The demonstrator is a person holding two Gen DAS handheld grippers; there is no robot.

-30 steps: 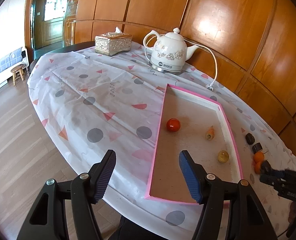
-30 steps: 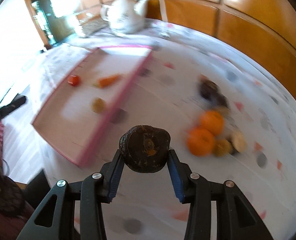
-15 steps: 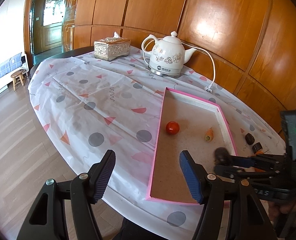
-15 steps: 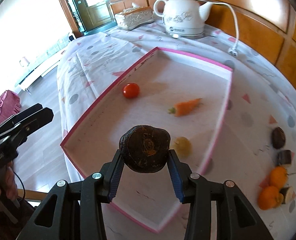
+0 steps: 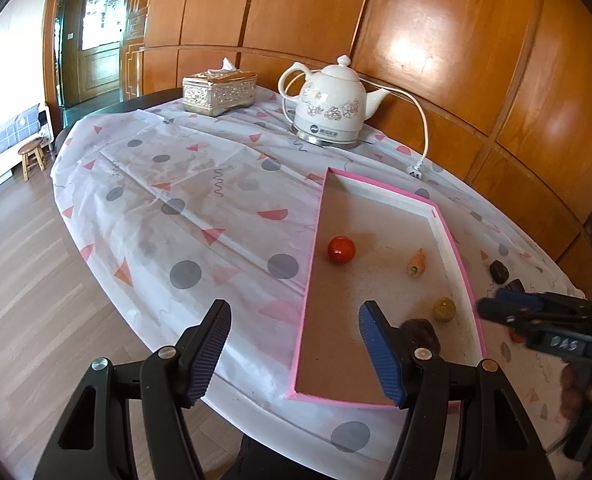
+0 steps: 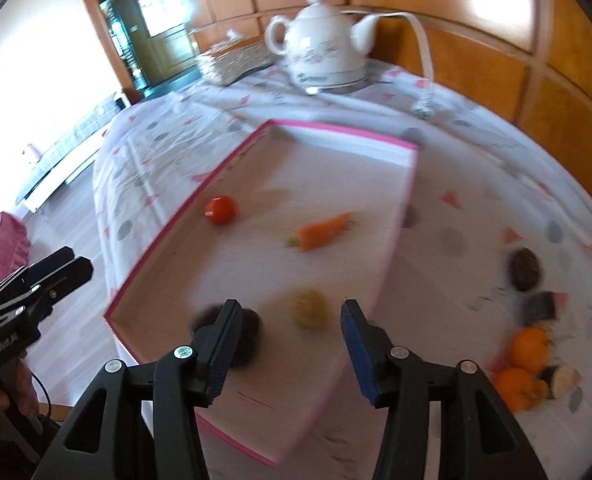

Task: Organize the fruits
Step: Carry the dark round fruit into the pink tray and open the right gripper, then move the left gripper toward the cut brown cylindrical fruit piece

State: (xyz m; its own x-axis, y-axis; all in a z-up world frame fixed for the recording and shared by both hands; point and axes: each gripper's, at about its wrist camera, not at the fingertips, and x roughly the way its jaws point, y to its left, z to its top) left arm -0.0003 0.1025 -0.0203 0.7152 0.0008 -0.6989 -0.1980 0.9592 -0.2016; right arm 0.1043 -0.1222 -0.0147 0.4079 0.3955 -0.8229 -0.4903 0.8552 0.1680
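Note:
A pink-rimmed tray lies on the table. In it are a red tomato, a small carrot, a yellowish fruit and a dark brown fruit near the front. My right gripper is open and empty above the tray's front, the dark fruit just behind its left finger. My left gripper is open and empty at the table's near edge, left of the tray's front corner.
Right of the tray lie two oranges, dark fruits and cut pieces. A white kettle with a cord and a tissue box stand at the back. Wood panelling runs behind.
My right gripper opened and let the dark brown fruit go; it now lies in the tray's front part. The right gripper has drawn back a little. The left gripper has hardly moved.

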